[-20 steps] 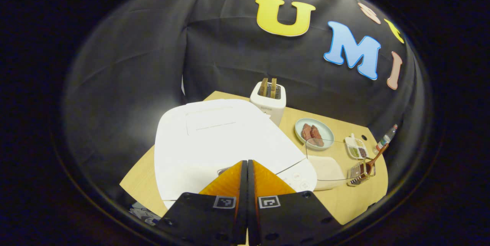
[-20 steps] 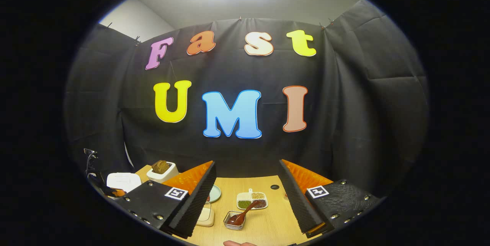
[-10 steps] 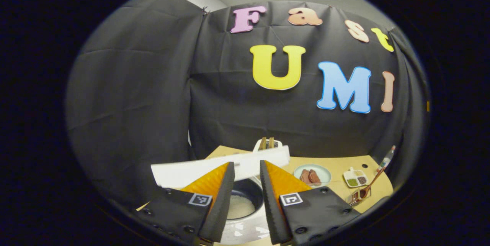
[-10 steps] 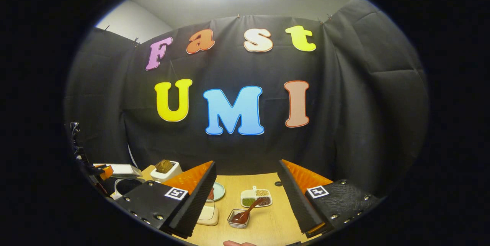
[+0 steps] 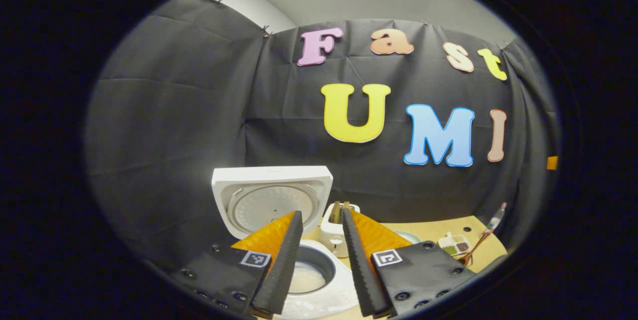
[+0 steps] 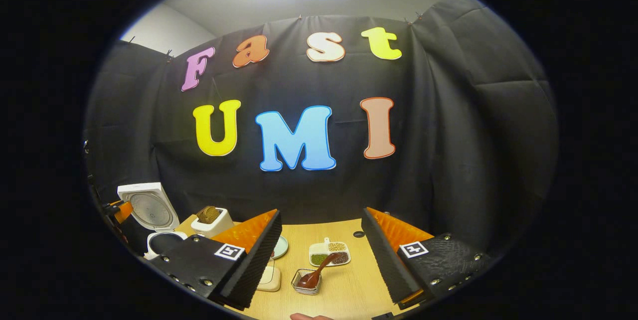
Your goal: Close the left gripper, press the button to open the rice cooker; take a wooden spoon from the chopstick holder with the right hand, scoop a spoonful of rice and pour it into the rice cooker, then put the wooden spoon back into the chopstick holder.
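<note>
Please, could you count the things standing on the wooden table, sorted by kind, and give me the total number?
Appliances: 2 (rice cooker with its lid up, toaster)
Dishes: 2 (round plate, divided dish of beans)
Holders: 1 (chopstick holder)
Utensils: 1 (wooden spoon in the holder)
Bottles: 1 (bottle)
Other: 1 (cream container)
Total: 8

left gripper (image 5: 321, 260): fingers parted with a moderate gap, nothing between them, held above and just in front of the rice cooker (image 5: 279, 210), pointing toward its raised lid. right gripper (image 6: 321, 255): fingers spread wide, nothing held, well to the right of the rice cooker, raised over the table and aimed level at the back wall. a fingertip (image 6: 311, 316) shows under the right gripper.
</note>
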{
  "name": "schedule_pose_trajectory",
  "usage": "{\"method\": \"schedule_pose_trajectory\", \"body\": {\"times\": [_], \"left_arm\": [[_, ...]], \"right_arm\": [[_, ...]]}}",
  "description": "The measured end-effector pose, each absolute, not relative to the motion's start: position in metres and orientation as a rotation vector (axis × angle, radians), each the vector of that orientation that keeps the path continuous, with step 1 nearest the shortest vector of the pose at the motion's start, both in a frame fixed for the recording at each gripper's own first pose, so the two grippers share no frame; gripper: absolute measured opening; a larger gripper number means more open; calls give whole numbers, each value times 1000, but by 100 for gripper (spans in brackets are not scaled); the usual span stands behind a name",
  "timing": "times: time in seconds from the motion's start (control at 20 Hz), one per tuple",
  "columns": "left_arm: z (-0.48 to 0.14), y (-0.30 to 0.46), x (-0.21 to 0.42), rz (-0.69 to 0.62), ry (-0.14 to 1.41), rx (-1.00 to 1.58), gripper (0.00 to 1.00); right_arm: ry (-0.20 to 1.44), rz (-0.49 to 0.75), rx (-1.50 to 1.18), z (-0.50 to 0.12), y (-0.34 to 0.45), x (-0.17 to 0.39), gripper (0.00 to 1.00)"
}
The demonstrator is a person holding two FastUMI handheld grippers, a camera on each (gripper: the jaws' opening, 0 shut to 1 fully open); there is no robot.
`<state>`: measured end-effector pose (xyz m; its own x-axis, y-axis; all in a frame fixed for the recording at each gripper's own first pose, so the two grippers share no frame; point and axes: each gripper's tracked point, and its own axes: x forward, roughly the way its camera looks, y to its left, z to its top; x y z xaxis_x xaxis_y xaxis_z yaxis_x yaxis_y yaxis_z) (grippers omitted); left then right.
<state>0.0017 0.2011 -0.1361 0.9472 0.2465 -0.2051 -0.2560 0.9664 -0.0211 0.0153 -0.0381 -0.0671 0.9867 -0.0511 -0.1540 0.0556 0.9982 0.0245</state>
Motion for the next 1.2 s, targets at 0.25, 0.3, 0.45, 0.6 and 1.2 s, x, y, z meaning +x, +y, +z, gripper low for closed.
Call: {"method": "schedule_pose_trajectory", "body": {"times": [0.25, 0.3, 0.45, 0.6, 1.2], "left_arm": [[-121, 186, 0, 229, 162, -46, 79], [-115, 183, -5, 227, 149, -45, 95], [-99, 172, -8, 207, 109, -41, 98], [-91, 166, -17, 199, 101, -26, 95], [-94, 138, -24, 204, 137, -10, 96]], "right_arm": [[178, -57, 41, -90, -50, 27, 98], [181, -54, 39, -96, -52, 30, 98], [208, -36, 34, -125, -60, 44, 98], [269, -54, 58, -160, -76, 58, 98], [439, -36, 74, -276, -90, 127, 98]]}}
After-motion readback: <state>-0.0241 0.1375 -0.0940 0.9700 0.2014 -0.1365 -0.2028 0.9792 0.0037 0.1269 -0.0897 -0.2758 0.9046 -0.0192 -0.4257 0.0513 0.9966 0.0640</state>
